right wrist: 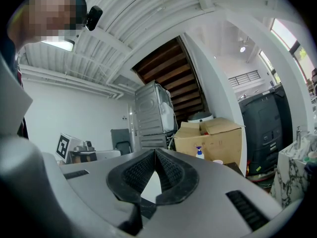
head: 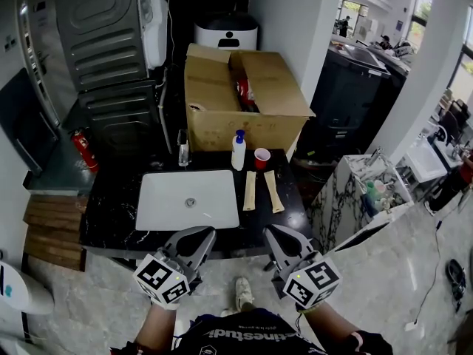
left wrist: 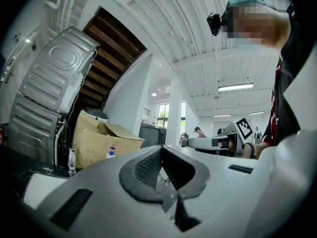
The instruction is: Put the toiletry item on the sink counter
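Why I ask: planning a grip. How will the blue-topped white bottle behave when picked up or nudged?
The bottle stands tall and narrow on the counter, so a high push would probably tip it. It looks like smooth plastic, likely stiff but somewhat slippery. The red cup stands close beside it and could get knocked.

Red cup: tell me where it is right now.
In the head view, the red cup stands at the back of the counter, just right of the white pump bottle, before the cardboard box.
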